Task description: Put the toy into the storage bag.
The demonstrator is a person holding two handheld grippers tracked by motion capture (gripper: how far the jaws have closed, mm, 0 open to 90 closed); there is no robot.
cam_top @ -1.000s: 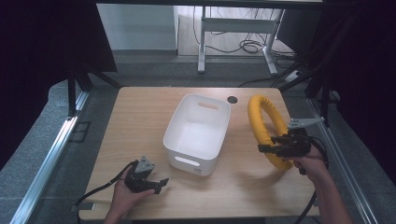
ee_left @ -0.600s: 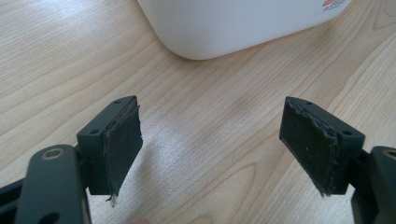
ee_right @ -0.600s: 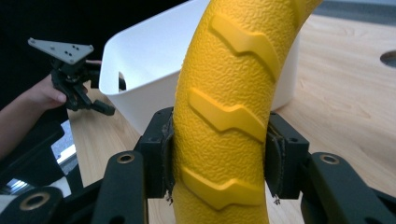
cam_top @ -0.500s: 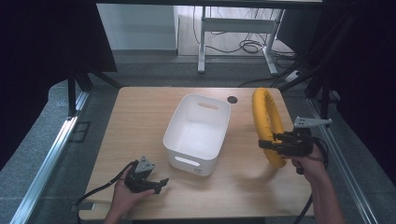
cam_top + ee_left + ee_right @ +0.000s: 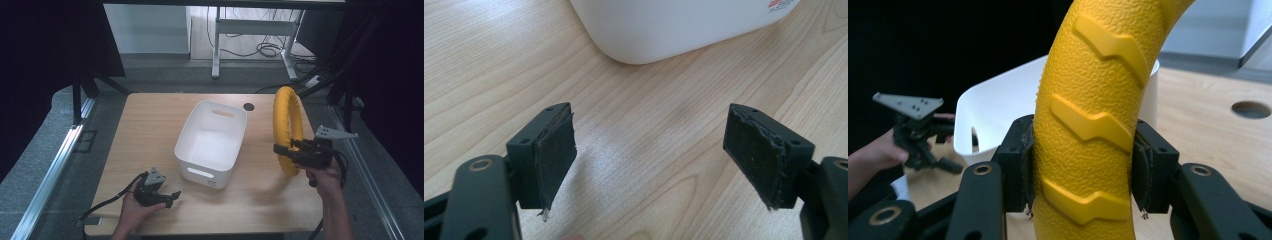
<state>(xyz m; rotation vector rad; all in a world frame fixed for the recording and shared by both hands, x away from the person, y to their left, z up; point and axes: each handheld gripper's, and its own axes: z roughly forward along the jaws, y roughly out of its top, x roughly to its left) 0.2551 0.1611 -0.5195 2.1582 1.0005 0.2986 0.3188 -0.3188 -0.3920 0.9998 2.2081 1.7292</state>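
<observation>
We grip the yellow ring (image 5: 1093,125) between our right gripper's (image 5: 1087,167) jaws, right of the bin (image 5: 211,140); left gripper (image 5: 651,160) gapes empty

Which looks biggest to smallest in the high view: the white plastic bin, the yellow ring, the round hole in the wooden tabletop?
1. White plastic bin
2. Yellow textured ring, upright in the right gripper and seen nearly edge-on
3. Round hole in the tabletop

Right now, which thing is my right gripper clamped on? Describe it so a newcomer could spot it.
On the wooden table, look right of the white bin. There the right gripper holds a yellow ring upright on edge. Its pebbled yellow skin with raised zigzag ribs marks it out.
</observation>
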